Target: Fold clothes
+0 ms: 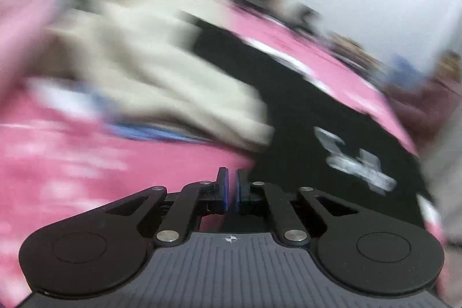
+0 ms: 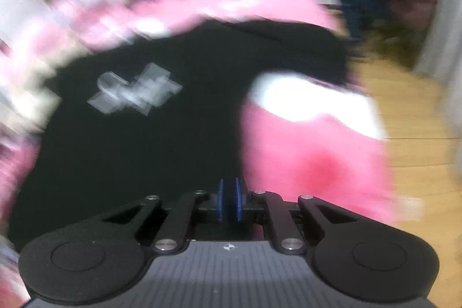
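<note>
The black cotton T-shirt with a grey chest print (image 2: 135,94) lies spread on the pink patterned bed cover (image 2: 311,152), close to its right edge above the wooden floor (image 2: 410,117). A cream garment (image 1: 161,77) lies just beside it. The left claw (image 1: 232,186) is pinched closed and empty. The right claw (image 2: 229,199) stands at a narrow gap; no cloth shows between its pads. Judging the fold ahead: pinch one fabric layer at the hem and fold inward, away from that edge, where room is open.

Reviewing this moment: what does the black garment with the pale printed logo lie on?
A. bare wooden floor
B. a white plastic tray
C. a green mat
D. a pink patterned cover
D: in both wrist views the black garment is spread over the pink patterned cover, which shows past its edges; the wooden floor only appears beyond the cover's border.
</note>
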A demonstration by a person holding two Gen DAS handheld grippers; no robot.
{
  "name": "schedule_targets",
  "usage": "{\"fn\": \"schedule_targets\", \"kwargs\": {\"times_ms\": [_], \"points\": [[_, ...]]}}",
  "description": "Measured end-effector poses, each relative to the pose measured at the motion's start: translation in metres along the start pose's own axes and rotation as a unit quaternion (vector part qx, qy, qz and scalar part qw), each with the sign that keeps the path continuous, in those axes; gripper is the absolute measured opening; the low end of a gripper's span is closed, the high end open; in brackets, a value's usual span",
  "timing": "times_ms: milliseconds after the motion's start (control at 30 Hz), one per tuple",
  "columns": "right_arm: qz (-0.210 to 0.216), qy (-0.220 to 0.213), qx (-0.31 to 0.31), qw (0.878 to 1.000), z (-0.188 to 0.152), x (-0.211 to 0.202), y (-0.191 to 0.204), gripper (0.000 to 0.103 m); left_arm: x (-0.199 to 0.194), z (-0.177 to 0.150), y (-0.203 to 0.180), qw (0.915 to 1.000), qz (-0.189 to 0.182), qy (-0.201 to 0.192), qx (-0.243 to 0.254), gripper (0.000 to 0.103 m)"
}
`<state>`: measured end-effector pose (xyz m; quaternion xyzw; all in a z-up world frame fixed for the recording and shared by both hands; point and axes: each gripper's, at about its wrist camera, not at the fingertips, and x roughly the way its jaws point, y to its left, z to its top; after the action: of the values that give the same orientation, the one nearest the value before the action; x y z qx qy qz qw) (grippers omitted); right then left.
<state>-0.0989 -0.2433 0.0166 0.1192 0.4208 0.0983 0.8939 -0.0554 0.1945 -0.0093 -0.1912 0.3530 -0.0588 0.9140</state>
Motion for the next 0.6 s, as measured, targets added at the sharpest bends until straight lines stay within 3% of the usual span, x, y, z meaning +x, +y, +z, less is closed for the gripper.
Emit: {"fn": "schedule_targets", "kwargs": {"times_ms": [100,200,300,333,400,533,600], "points": [[0.032,-0.030,-0.041,0.998,0.018,0.046,0.034,0.014,0.048,-0.016,-0.040,0.9938,-0.084,0.035,0.064,0.005],[0.014,-0.004,-0.028,0.999,0.023,0.095,0.038,0.013,0.083,-0.029,-0.053,0.9822,-0.092,0.085,0.140,0.007],[0.014,0.001,0.001,1.000,0.017,0.099,0.014,0.000,0.085,-0.013,-0.017,0.9845,-0.122,0.105,0.070,0.005],[0.000,-0.002,-0.005,1.000,0.016,0.092,0.006,0.000,0.084,-0.006,-0.003,0.9870,-0.113,0.104,0.049,0.005],[-0.066,-0.013,-0.037,0.997,0.015,0.075,-0.005,0.000,0.077,0.004,0.028,0.9911,-0.094,0.091,0.025,0.004],[-0.143,-0.009,-0.025,0.989,0.014,0.052,-0.036,0.001,0.060,0.022,0.073,0.9925,-0.057,0.072,-0.080,0.004],[-0.181,-0.009,-0.023,0.983,0.012,0.040,-0.043,0.005,0.045,0.026,0.073,0.9948,0.010,0.059,-0.082,0.003]]}}
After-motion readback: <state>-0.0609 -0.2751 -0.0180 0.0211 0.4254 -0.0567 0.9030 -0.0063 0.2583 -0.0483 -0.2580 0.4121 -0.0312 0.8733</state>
